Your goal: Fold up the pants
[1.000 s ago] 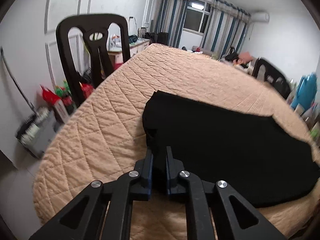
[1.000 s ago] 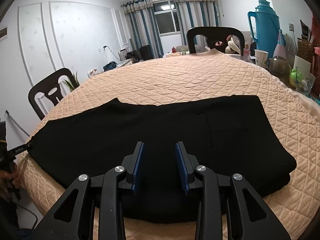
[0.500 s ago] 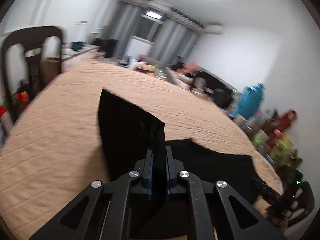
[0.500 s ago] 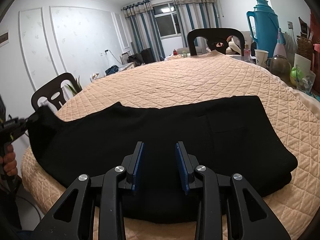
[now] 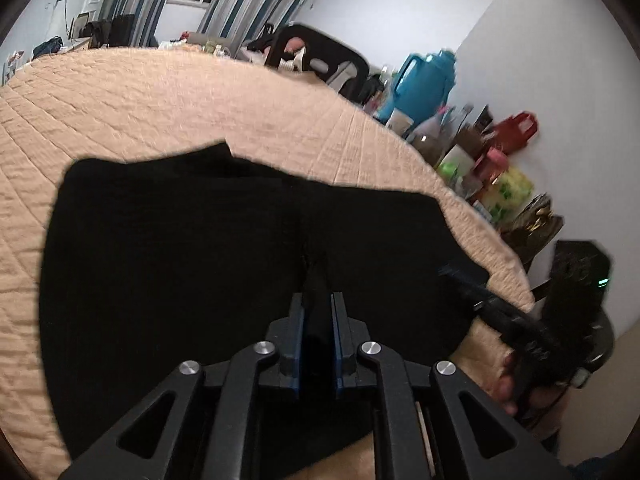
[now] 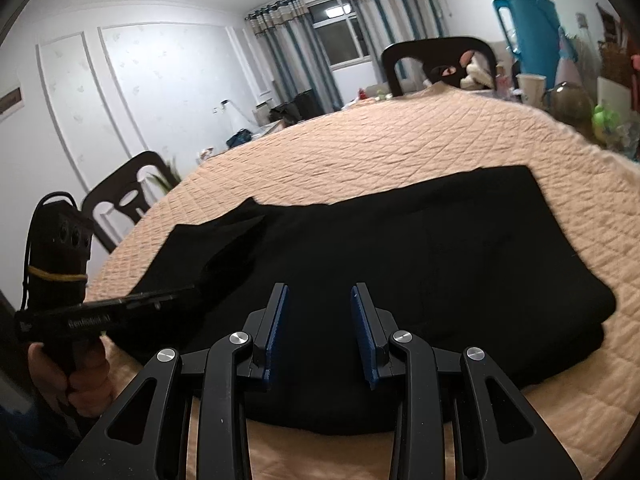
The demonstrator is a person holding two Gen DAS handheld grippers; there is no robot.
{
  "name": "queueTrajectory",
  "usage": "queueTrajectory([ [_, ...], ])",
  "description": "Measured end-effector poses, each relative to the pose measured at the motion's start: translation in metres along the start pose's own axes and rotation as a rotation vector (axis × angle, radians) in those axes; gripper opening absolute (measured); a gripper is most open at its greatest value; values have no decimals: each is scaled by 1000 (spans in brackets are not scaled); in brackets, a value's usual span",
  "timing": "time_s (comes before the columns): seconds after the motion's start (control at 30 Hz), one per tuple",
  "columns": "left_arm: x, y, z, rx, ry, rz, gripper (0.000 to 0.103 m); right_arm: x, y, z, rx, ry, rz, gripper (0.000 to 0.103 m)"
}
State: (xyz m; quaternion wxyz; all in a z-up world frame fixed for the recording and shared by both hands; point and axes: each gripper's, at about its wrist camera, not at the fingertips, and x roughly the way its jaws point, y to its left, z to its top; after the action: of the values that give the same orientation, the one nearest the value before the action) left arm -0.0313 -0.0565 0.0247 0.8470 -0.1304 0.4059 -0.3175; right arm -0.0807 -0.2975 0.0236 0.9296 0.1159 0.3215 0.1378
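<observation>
Quilted table point(image 5: 168, 92): left claw point(image 5: 318, 312) pinches pants point(image 5: 180, 248), loosening; lay the hem squarely ahead. Right claw point(image 6: 320, 320) hovers spread.

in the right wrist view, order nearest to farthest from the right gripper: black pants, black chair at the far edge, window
1. black pants, right beneath the right gripper fingers
2. black chair, across the table, right of centre
3. window, on the far wall
</observation>
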Motion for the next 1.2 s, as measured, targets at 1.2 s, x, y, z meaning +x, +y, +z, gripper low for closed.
queueTrajectory([
  [1.2,-48,63,-33,-93,-107,130,20,76,36,21,173,225,269,3],
])
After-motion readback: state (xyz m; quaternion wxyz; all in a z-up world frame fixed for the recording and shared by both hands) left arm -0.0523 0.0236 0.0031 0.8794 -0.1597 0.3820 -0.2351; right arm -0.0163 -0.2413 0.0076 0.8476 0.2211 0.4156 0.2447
